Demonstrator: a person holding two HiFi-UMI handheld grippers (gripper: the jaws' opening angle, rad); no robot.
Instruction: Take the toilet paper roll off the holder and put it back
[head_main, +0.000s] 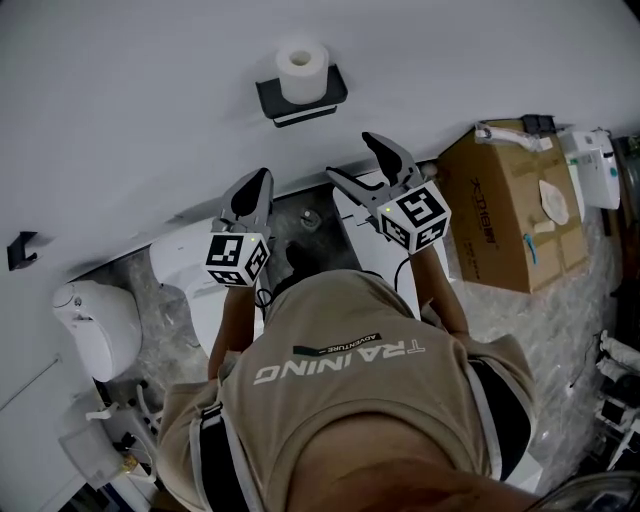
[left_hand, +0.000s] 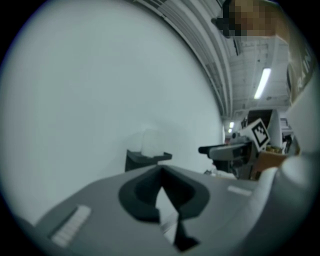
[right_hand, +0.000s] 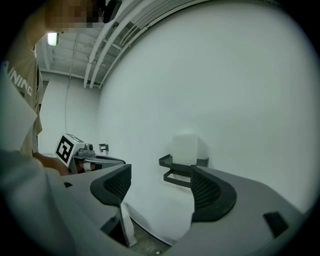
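Toilet paper roll (head_main: 301, 68) upright on black wall holder (head_main: 300, 100), well beyond both claws, right claw (head_main: 352, 157) wide and empty, left claw (head_main: 262, 177) pinched together, empty.

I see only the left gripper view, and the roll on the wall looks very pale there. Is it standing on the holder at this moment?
Observer: Yes. In the head view the toilet paper roll stands upright on the black holder, and neither gripper touches it.
Operator: Is the right gripper open? I see it only from the side.
Observer: The right gripper view shows the right gripper with its jaws apart and nothing between them, pointing toward the holder.
Operator: Is anything else mounted near the holder?
Observer: A small black hook sits far to the left of the holder.
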